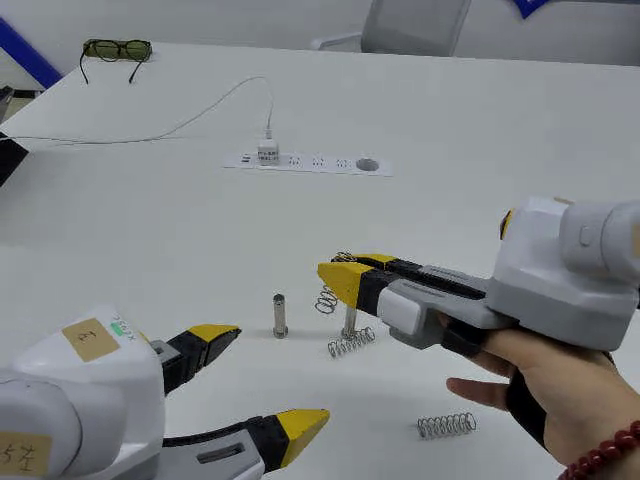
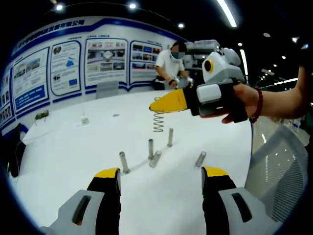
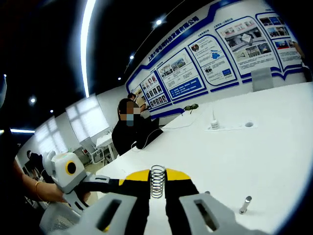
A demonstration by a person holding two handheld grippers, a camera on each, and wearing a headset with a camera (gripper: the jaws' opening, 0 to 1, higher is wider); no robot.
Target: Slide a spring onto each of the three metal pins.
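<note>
- Your right gripper (image 1: 340,278) is pinching 1 spring (image 3: 157,181) across its coils, just above the pins; squeeze harder and it could buckle or shoot out
- The nearest pin (image 1: 349,322) sits partly behind your jaws in the head view, so you could miss its top and tip it
- 1 loose spring (image 1: 351,342) lies beside that pin's foot; a nudge could roll it away
- Your left gripper (image 2: 161,174) is spread wide, holding nothing, near the left pin (image 1: 280,315); a stray swing could topple it

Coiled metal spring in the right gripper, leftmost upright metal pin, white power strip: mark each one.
Coiled metal spring (image 3: 157,181), right gripper view, middle coils.
Leftmost upright metal pin (image 1: 280,315), head view, mid-shaft.
White power strip (image 1: 305,161), head view, top face.
</note>
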